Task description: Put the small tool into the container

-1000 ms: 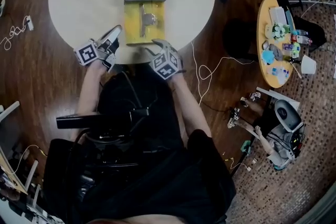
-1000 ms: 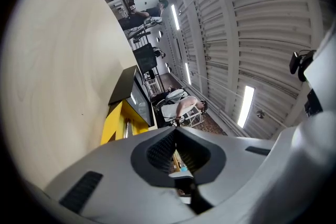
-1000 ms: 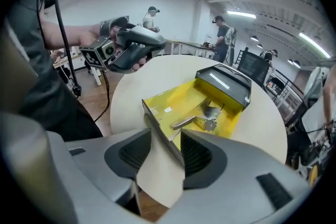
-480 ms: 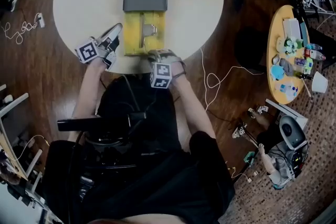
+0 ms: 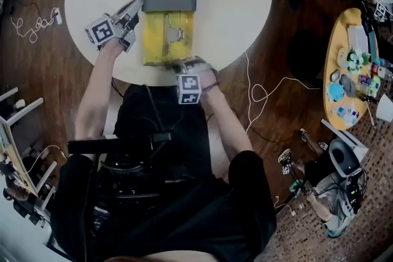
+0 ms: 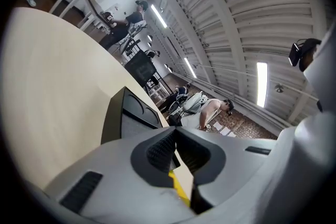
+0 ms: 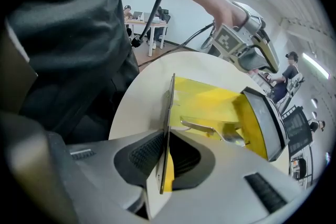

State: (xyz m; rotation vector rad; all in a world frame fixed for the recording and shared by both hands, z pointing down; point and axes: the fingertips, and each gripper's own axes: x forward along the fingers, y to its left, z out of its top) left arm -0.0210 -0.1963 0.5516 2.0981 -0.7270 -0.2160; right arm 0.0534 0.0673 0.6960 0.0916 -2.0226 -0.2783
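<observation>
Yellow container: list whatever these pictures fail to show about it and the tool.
- Head view: the yellow container's near wall is covered by the right hand-held gripper, whose jaws have just been closing on that wall.
- Head view: the small tool is too small to identify.
- Left gripper view: the left hand-held gripper's body hides all but a yellow sliver.

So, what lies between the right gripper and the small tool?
The yellow container's near wall. In the right gripper view it stands between the jaws of the right gripper, which have just been closing; the small tool lies just beyond it.
</observation>
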